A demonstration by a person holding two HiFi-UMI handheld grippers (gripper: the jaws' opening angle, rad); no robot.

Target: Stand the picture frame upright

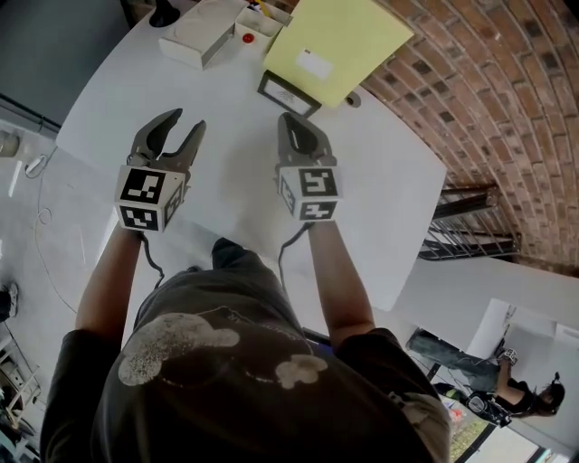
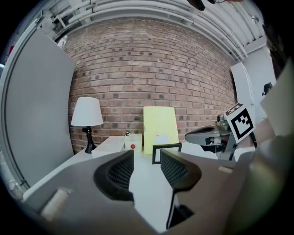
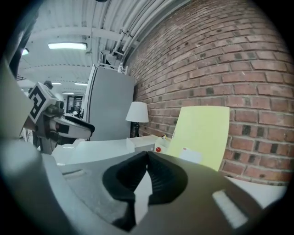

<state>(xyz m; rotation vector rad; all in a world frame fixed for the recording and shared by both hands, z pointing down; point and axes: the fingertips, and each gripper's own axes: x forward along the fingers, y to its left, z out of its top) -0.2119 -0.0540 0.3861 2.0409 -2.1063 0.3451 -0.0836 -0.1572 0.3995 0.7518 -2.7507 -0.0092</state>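
White table (image 1: 226,172) runs up to a brick wall (image 1: 470,99), and near its far edge sits the black picture frame (image 1: 288,93). In the left gripper view the picture frame (image 2: 166,153) stands on its lower edge, its face toward the person. Just behind it a large yellow folder (image 1: 348,36) with a white label (image 1: 314,62) leans against the bricks. Whether the frame touches the folder I cannot tell.

Nearest the frame is the right gripper (image 1: 288,120), just short of it and not touching it. Its two dark ribbed pads (image 3: 158,176) are pressed together at the tips with nothing between them. The left gripper (image 1: 185,123) hovers over the table beside it, farther from the frame and well apart from the right one. In its own view the left gripper (image 2: 147,167) has its pads (image 2: 121,172) spread, and only bare tabletop shows in the gap. The frame appears beyond that gap, out of reach of the tips. Each gripper carries its marker cube at the rear, and the person's bare forearms reach forward from below.

Left of the folder lie a small white box with a red dot (image 1: 256,24) and a long white box (image 1: 201,30). Beyond them, at the table's far left corner, stands a table lamp (image 2: 87,114) with a white shade and black stem. A grey partition (image 2: 36,114) rises to the left of the table.
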